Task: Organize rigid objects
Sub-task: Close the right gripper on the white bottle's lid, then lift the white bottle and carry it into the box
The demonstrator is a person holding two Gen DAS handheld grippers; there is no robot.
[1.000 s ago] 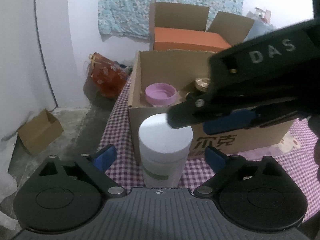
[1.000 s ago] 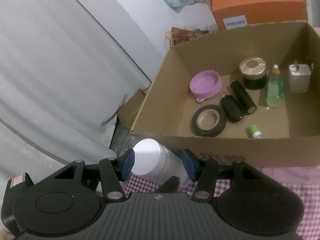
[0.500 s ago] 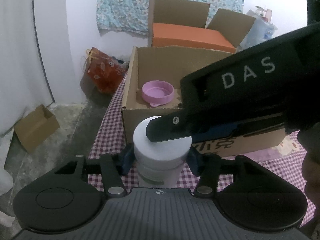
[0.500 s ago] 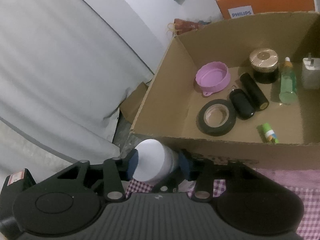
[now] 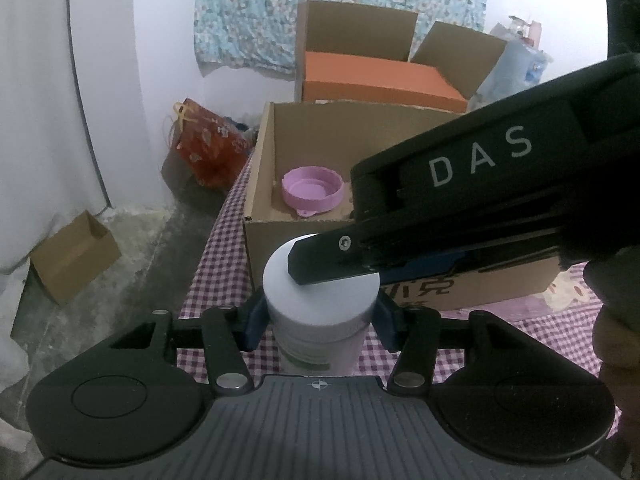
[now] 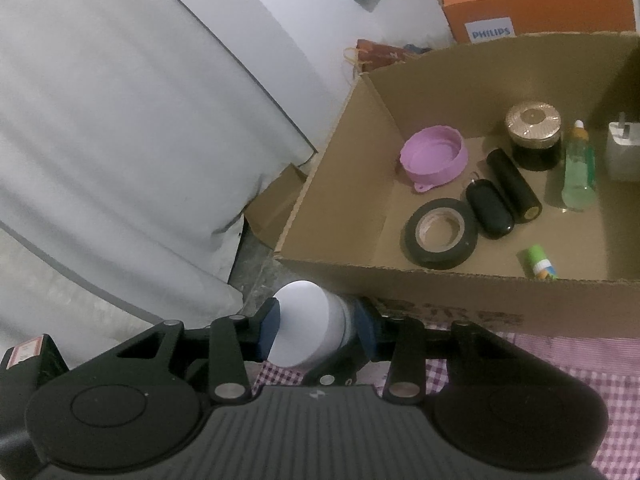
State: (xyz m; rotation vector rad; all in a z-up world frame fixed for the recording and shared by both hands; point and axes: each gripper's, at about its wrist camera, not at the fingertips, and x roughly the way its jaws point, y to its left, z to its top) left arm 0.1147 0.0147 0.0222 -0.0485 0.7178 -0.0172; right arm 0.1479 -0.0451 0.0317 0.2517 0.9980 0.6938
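Left wrist – both hand-held grippers, left hand-held gripper (image 5: 320, 314), right hand-held gripper (image 6: 316, 326), clamping white jar (image 5: 320, 300)

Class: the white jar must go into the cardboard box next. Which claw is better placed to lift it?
Left claw: it clamps the white jar around the body; the right claw only pinches the lid.

left hand-held gripper (image 5: 320, 314) | clamps white jar (image 5: 320, 304) | cardboard box (image 5: 256, 184) behind

I am in a plain home room: a purple checked tablecloth (image 5: 224, 264) before me, floral fabric (image 5: 340, 12) on the far white wall, cardboard boxes (image 5: 72, 252) on bare concrete floor left
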